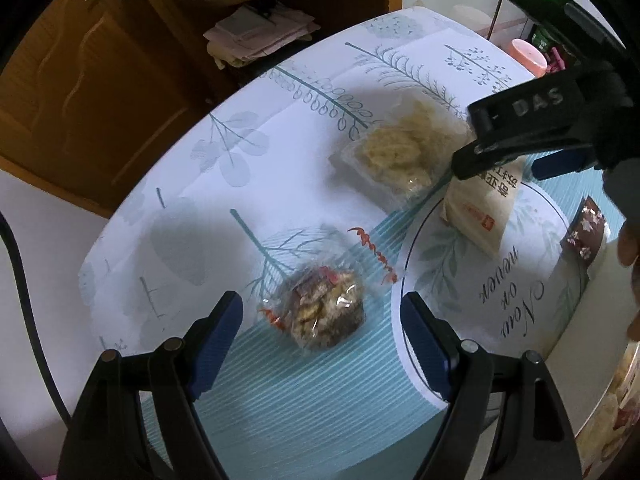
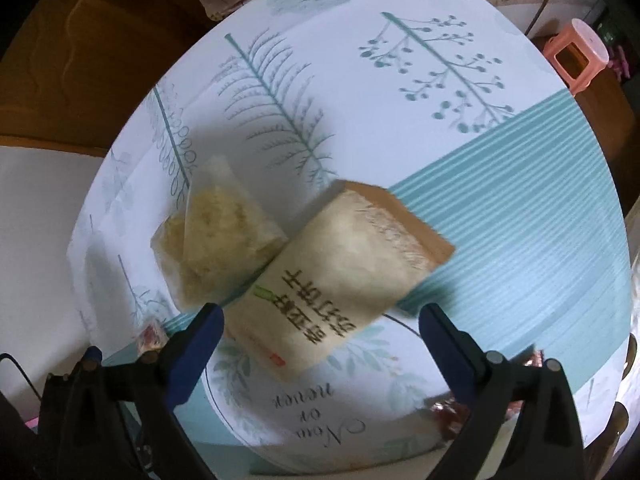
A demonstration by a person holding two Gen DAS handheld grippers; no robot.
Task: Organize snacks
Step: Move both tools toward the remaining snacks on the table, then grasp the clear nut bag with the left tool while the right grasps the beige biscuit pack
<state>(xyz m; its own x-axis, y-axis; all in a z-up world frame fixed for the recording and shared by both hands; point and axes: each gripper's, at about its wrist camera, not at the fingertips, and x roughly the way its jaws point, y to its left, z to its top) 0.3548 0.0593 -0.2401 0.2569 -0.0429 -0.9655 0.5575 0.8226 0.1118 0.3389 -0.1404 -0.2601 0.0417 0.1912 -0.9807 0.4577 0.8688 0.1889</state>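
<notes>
**Both pairs of fingers wide over the snacks**

My left gripper [image 1: 322, 320] hangs over the bench [image 1: 168, 216], fingers apart, gripping nothing; the clear-wrapped round snack [image 1: 326, 312] lies on the cloth between and just beyond them. My right gripper [image 2: 320, 334] also has its fingers spread wide, and the beige snack packet [image 2: 340, 276] lies loose between them on the printed cloth. Touching that packet's left edge, slightly farther, sits the clear bag of pale crisps [image 2: 216, 240]
</notes>
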